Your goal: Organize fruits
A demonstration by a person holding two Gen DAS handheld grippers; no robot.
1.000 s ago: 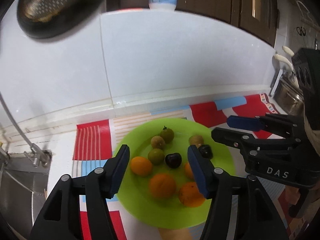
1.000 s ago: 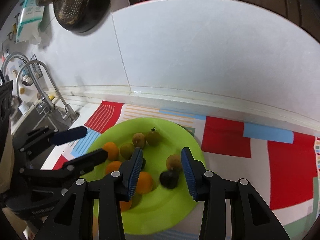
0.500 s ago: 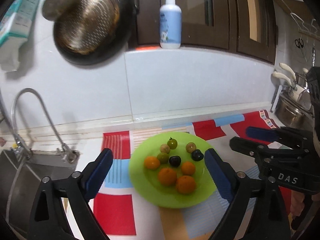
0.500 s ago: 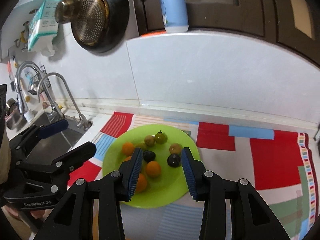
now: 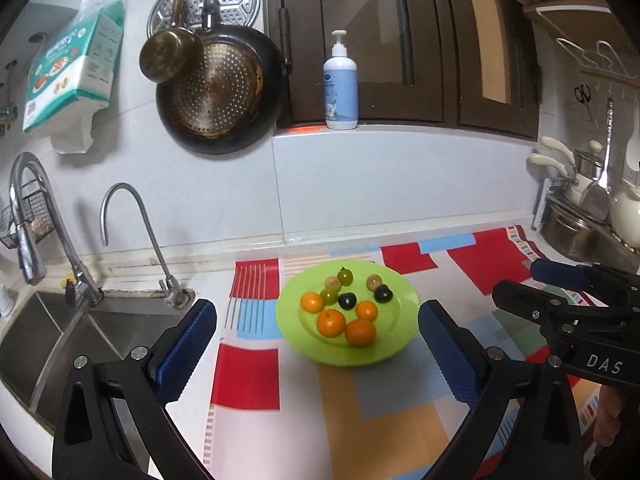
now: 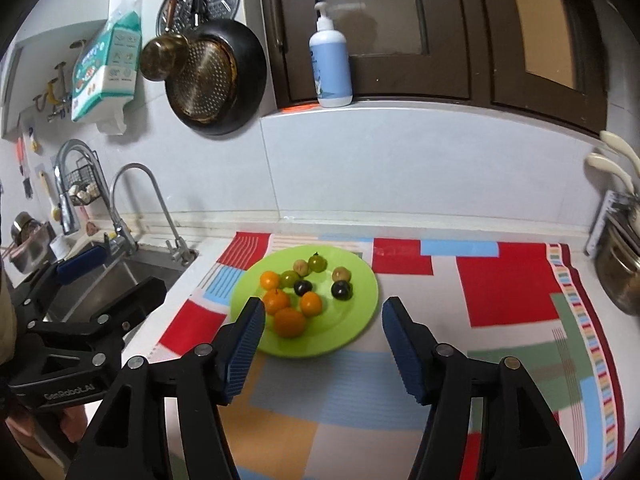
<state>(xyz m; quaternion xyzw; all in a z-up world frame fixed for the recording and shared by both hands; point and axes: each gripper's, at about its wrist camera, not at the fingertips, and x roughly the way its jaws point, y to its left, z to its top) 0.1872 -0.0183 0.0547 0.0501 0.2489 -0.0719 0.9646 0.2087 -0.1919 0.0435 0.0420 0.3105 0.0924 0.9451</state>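
Note:
A green plate (image 5: 404,300) (image 6: 360,304) sits on a patchwork mat and holds several small fruits: oranges (image 5: 331,322) (image 6: 289,322), dark plums (image 5: 347,300) (image 6: 341,289) and green-brown fruits (image 5: 345,276) (image 6: 317,262). My left gripper (image 5: 318,344) is open and empty, held above and in front of the plate. My right gripper (image 6: 323,344) is open and empty, also back from the plate. Each gripper shows in the other's view, the right one (image 5: 520,284) and the left one (image 6: 116,272).
A steel sink (image 5: 52,332) with two taps (image 5: 132,216) lies left of the mat. A soap bottle (image 5: 340,88) stands on the ledge. Pans (image 5: 218,88) hang on the wall. Pots and utensils (image 5: 580,216) stand at the right.
Both grippers have pulled back and up from the plate, so the fruits look smaller. Both sets of jaws have opened wider. The fruits have not moved.

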